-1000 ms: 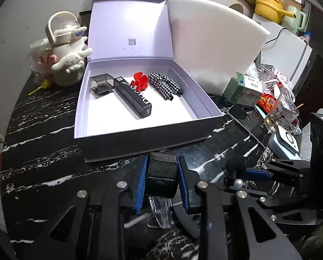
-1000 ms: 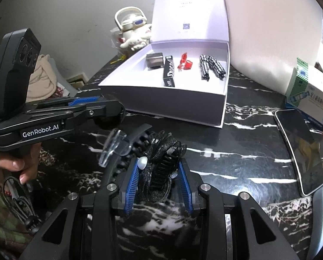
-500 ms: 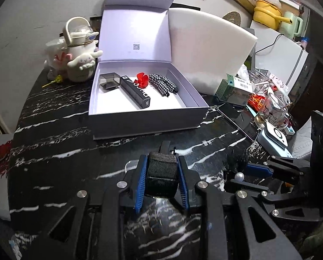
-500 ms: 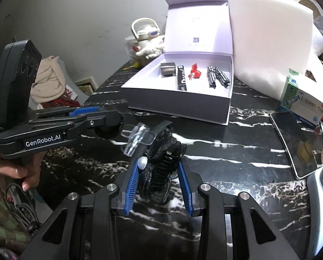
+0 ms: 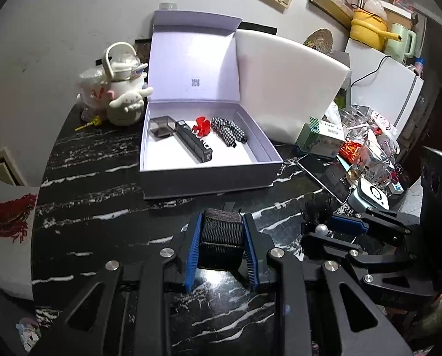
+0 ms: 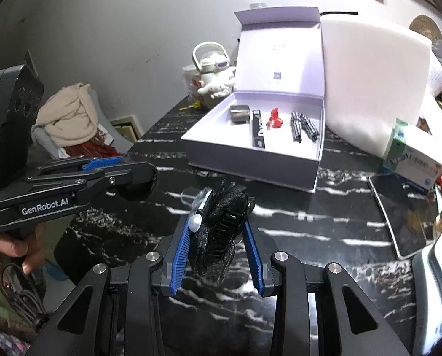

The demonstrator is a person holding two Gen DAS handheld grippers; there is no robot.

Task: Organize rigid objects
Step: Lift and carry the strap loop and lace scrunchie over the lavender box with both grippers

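My left claw (image 5: 221,247) pinches a dark ribbed block (image 5: 220,238) at lower centre of its frame, blue pads tight on both sides, above the black marbled desk (image 5: 96,201). My right claw (image 6: 218,247) is clamped on a black lace hair clip (image 6: 221,228) with a white pearl (image 6: 195,223), low in the middle of its view; a clear piece pokes out at the clip's upper left. The open lilac box (image 5: 209,175) sits on the desk at centre frame, lid up. Inside, in a row: a grey cube (image 5: 160,125), a long black box (image 5: 194,144), a red clip (image 5: 202,125) and a checked bow (image 5: 229,130). A white plush (image 5: 123,101) stands left of the box, a phone (image 6: 398,216) lies to its right.
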